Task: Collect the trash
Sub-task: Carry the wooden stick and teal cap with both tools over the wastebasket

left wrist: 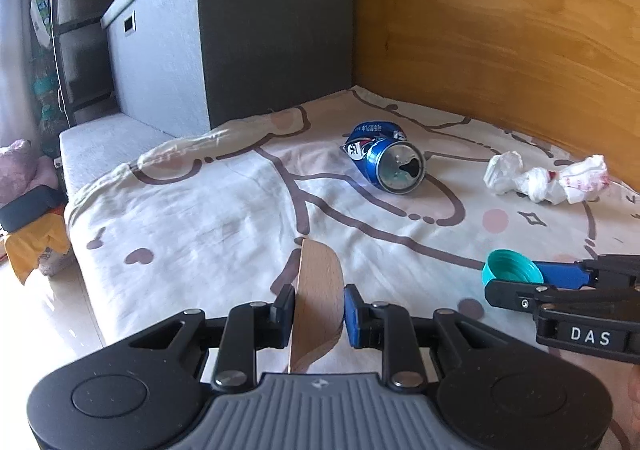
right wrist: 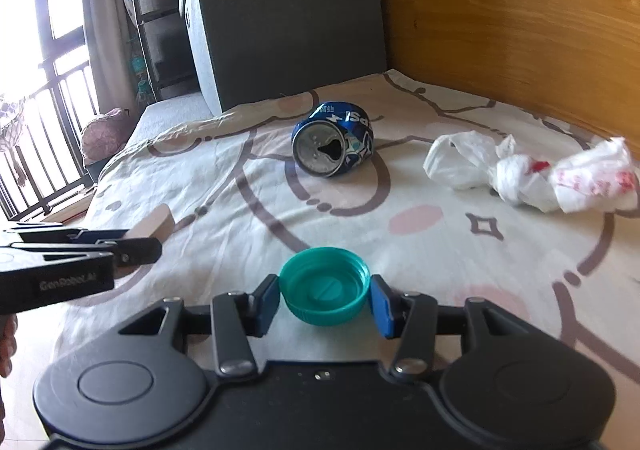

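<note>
Left wrist view: left claw [left wrist: 316,310] pinches a wooden piece [left wrist: 318,302]; right claw [right wrist: 325,296] clamps a teal cap [right wrist: 324,286]; can [left wrist: 386,156] at one o'clock on the bed [left wrist: 200,218].

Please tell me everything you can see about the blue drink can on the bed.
The blue can looks like thin metal, crushed and dented, with white lettering and a red-and-white logo. It lies on its side on the patterned bed sheet, its silver top with the open mouth facing the cameras. Nothing else touches it; the crumpled white plastic bag lies apart, beside it.
</note>
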`<state>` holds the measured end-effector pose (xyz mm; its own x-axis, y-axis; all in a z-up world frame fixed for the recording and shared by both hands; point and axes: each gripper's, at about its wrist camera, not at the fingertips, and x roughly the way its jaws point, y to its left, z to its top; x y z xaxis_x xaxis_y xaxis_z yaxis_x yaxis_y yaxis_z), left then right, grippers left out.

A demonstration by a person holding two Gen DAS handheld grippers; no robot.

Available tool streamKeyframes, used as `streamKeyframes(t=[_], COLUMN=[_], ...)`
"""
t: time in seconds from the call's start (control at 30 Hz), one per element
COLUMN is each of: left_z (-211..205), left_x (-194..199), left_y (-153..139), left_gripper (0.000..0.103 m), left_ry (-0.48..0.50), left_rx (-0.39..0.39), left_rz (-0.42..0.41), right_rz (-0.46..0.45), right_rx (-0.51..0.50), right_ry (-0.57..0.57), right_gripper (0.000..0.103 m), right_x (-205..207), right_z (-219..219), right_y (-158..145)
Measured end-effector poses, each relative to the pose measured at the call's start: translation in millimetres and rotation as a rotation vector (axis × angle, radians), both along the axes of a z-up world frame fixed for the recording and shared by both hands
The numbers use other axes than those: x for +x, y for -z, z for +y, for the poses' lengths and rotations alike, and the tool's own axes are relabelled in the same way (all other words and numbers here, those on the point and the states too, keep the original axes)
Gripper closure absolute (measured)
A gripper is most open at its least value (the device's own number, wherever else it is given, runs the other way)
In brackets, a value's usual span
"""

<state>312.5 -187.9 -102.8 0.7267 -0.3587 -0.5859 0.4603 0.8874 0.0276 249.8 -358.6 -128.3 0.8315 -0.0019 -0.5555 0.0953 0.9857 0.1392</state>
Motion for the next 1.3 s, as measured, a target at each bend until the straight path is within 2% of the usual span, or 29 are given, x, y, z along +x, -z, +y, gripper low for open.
streamKeyframes(t=[0.43,0.83,1.3], left_z=[31.0,68.7,138.2], left_x=[-57.2,-94.4,-107.8], left_y=[-17.2,-16.6,-11.9], left_gripper=[0.076,0.076,0.076], left_ry=[-0.042,-0.086,-0.192], left_rx=[-0.027,-0.068,-0.111], left_rz=[-0.004,0.006,0.014], right_rz=[0.008,0.026,0.02], right_rx=[-0.026,-0.043,-0.059], right_ry=[0.013,0.018,-0.051], right_gripper=[0.054,0.054,0.054], right_x=[-46.6,-78.7,-78.4], right_z=[22.7,43.0,93.1], right_y=[-14.8,-18.5,-25.6])
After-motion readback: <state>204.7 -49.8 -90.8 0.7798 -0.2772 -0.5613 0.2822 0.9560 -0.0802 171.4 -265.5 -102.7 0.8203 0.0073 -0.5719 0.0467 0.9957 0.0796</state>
